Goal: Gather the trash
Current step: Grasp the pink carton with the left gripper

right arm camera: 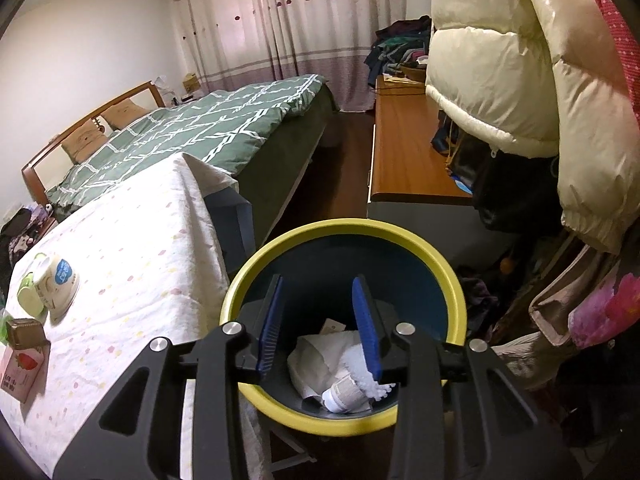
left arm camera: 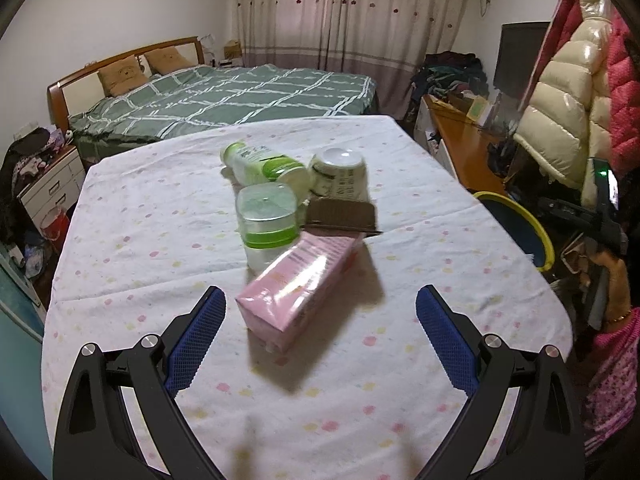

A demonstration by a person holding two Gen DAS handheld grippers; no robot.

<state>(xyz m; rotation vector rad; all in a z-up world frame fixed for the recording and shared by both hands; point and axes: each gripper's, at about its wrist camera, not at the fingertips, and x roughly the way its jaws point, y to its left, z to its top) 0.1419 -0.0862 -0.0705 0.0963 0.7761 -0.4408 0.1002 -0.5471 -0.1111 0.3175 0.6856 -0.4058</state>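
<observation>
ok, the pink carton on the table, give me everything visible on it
The pink carton is a small rectangular drink box, glossy as if film-wrapped, with small print on the side; the right wrist view shows a strawberry picture on it. It lies on its side on the spotted tablecloth, nearest the open left gripper and between its jaws' line, untouched. Its far end rests against the clear green-banded container and under the edge of the brown box.

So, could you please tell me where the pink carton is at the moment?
In the left wrist view the pink carton lies on the spotted tablecloth, nearest the open left tongs, leaning against the green-lidded jar behind it.
</observation>
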